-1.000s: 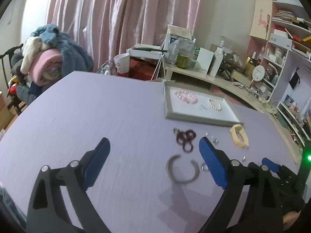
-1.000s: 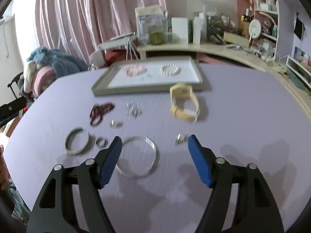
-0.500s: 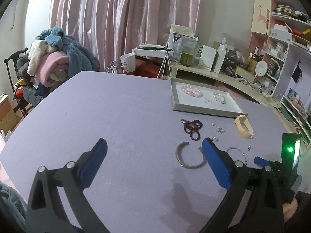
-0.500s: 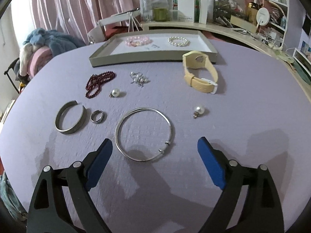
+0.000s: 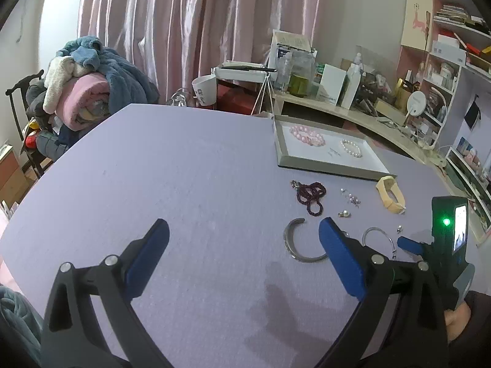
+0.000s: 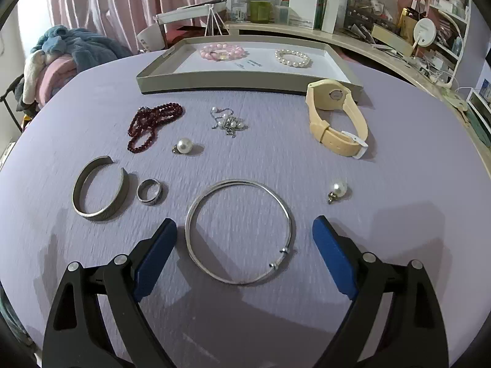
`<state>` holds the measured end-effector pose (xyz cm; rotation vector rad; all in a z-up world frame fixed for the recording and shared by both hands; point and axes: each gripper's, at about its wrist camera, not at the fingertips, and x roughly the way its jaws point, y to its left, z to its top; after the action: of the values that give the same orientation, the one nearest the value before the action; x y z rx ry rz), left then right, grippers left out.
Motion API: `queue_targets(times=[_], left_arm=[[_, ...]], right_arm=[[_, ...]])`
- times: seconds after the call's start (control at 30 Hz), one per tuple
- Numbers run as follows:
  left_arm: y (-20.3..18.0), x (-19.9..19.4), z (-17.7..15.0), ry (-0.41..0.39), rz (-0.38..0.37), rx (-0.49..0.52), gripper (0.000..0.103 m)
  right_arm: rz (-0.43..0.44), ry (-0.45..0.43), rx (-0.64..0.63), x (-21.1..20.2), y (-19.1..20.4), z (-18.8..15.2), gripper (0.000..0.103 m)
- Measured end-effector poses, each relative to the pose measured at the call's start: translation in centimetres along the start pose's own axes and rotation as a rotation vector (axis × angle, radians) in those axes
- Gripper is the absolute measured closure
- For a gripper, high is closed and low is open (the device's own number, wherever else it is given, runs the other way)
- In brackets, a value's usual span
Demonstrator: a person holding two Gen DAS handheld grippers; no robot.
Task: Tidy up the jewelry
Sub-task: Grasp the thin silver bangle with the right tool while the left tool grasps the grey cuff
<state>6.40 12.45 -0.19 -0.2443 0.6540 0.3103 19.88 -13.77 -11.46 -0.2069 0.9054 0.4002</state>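
We hold the right gripper (image 6: 242, 251) wide and empty over the thin bangle (image 6: 241, 231), which lies flat on the table (image 6: 399, 159), near of the tray (image 6: 245, 81). The left gripper (image 5: 242, 254) is wide, empty. Step: approach. Next: lower, straddle the wire, close gently, carry it far to the tray.

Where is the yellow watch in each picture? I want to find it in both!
Left wrist view: the yellow watch lies far right on the table, just in front of the tray's right corner, beyond the right tongs.
Right wrist view: the yellow watch sits upper right, in front of the tray's right end.
Shared landmark: the grey tray holding a pink and a white bead bracelet; the watch lies just outside it.
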Motion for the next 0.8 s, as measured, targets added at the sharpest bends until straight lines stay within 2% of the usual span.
queue_targets(times=[0.13, 0.17, 0.2, 0.33, 0.53, 0.8], left_arm=[[-0.1, 0.3, 0.0, 0.009, -0.002, 0.004, 0.005], [-0.1, 0.4, 0.0, 0.012, -0.003, 0.005, 0.005], [-0.2, 0.5, -0.1, 0.015, -0.005, 0.006, 0.005], [-0.6, 1.1, 0.0, 0.034, -0.027, 0.013, 0.005], [-1.9, 3.2, -0.1, 0.111, -0.111, 0.056, 0.005], [-3.4, 6.7, -0.9, 0.196, -0.159, 0.123, 0.005]], right_arm=[[0.000, -0.003, -0.004, 0.0, 0.0, 0.0, 0.013], [0.007, -0.008, -0.012, -0.1, 0.1, 0.0, 0.018], [0.013, -0.013, -0.020, -0.2, 0.2, 0.1, 0.031], [0.020, 0.004, -0.020, -0.2, 0.1, 0.2, 0.031], [0.048, 0.019, 0.018, -1.0, -0.8, -0.3, 0.032], [0.040, -0.003, 0.098, -2.7, -2.6, -0.7, 0.032]])
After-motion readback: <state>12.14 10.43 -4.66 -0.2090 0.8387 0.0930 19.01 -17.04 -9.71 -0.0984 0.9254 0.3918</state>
